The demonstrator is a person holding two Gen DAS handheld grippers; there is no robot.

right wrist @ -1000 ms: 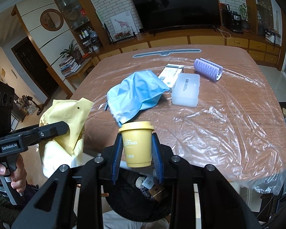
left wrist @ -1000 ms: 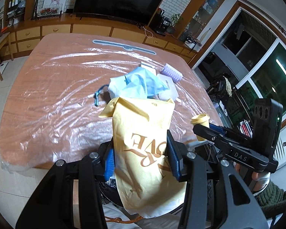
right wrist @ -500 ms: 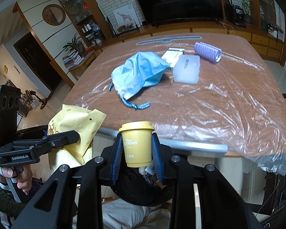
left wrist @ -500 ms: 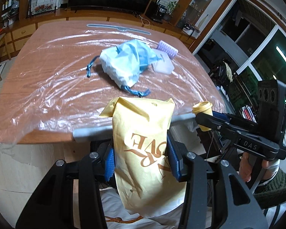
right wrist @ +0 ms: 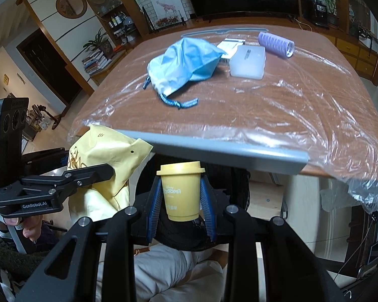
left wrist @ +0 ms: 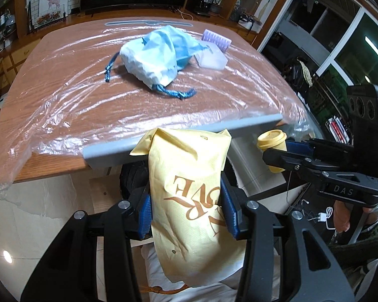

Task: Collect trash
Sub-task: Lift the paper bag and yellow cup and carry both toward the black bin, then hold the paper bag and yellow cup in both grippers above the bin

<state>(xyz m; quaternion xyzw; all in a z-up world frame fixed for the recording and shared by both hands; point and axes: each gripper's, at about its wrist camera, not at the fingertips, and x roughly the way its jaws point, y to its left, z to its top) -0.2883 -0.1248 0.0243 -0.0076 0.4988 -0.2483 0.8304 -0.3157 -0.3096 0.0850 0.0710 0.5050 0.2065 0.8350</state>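
Note:
My left gripper (left wrist: 187,209) is shut on a crumpled yellow paper bag (left wrist: 189,201) with brown lettering, held below and in front of the table's grey front edge (left wrist: 184,138). The same paper bag (right wrist: 108,161) shows at the left of the right wrist view. My right gripper (right wrist: 181,201) is shut on a small yellow lidded paper cup (right wrist: 180,191), also below the table edge; that paper cup (left wrist: 273,148) appears at the right of the left wrist view. Beneath both hangs a dark bin bag opening (right wrist: 186,236), mostly hidden.
On the wooden table (left wrist: 63,95) under clear plastic sheeting lie a blue-and-white drawstring bag (left wrist: 156,55), a translucent box (right wrist: 248,61), a purple ribbed roller (right wrist: 276,44) and a white card (right wrist: 229,46). A person's hands hold both gripper handles; pale trousers lie below.
Both grippers have drawn back toward me and sunk below the table's front edge, still carrying the bag and the cup. The table now lies farther off.

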